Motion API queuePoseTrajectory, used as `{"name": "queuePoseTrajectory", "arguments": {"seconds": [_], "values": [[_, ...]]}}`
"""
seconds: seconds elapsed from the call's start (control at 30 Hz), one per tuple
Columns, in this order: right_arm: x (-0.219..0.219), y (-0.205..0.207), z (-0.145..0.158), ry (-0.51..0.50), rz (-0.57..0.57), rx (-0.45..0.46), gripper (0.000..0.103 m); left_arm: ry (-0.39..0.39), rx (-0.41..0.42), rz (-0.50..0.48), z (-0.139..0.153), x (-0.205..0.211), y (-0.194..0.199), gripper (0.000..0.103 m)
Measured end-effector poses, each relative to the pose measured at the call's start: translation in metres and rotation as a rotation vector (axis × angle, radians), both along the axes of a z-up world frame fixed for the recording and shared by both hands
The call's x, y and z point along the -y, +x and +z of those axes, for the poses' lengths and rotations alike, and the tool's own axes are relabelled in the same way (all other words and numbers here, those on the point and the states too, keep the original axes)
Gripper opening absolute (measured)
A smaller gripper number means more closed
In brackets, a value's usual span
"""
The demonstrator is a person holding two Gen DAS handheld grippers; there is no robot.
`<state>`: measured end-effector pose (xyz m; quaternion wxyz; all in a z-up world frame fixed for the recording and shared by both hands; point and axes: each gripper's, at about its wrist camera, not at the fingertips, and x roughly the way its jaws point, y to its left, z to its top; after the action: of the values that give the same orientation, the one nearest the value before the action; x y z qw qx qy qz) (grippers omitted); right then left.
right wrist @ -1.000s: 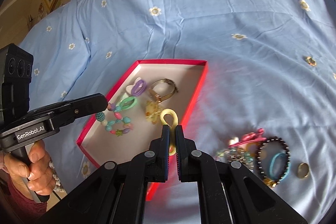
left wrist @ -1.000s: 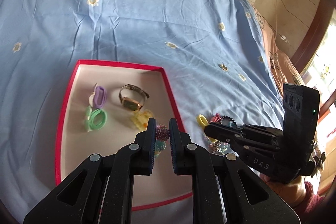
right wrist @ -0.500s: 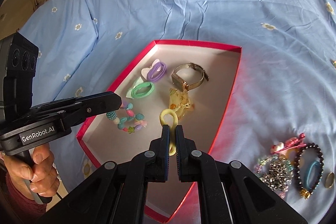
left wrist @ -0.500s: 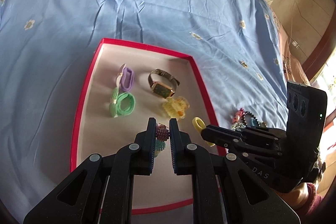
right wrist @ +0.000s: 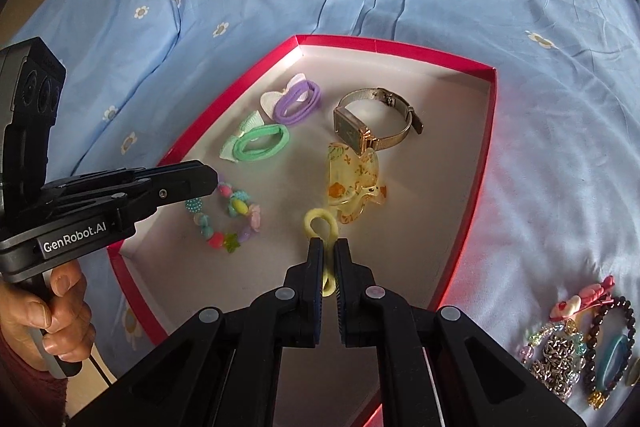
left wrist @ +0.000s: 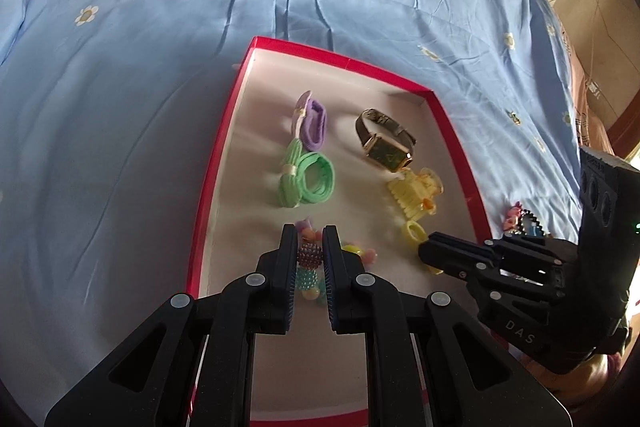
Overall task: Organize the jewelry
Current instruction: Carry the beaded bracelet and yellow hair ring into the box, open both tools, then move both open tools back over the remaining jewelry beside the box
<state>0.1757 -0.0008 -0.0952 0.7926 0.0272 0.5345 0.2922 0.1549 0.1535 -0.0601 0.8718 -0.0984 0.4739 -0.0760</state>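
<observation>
Left wrist view: the left tongs [left wrist: 310, 251] are clenched on a beaded bracelet [left wrist: 309, 255], held over the near part of a red-rimmed tray [left wrist: 212, 167] on a blue flowered bed sheet [left wrist: 120, 67]. Right wrist view: the right tongs [right wrist: 328, 263] are clamped on a yellow hair tie [right wrist: 319, 223], held low over the tray beside a yellow claw clip [right wrist: 352, 183]. A gold watch [right wrist: 360, 131], a purple hair tie [right wrist: 298, 103] and a green hair tie [right wrist: 262, 142] are seen lying inside (all apart). More jewelry [right wrist: 580, 343] lies on the sheet outside the tray.
</observation>
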Motion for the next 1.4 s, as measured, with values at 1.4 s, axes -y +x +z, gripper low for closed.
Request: {"name": "queuePoseTrajectory", "arguments": {"seconds": [1.4], "values": [[0.134,-0.047,0.046,0.057,-0.280,0.085,0.033,0.010,0.065,-0.079,0.037,0.055,-0.040,0.044]]}}
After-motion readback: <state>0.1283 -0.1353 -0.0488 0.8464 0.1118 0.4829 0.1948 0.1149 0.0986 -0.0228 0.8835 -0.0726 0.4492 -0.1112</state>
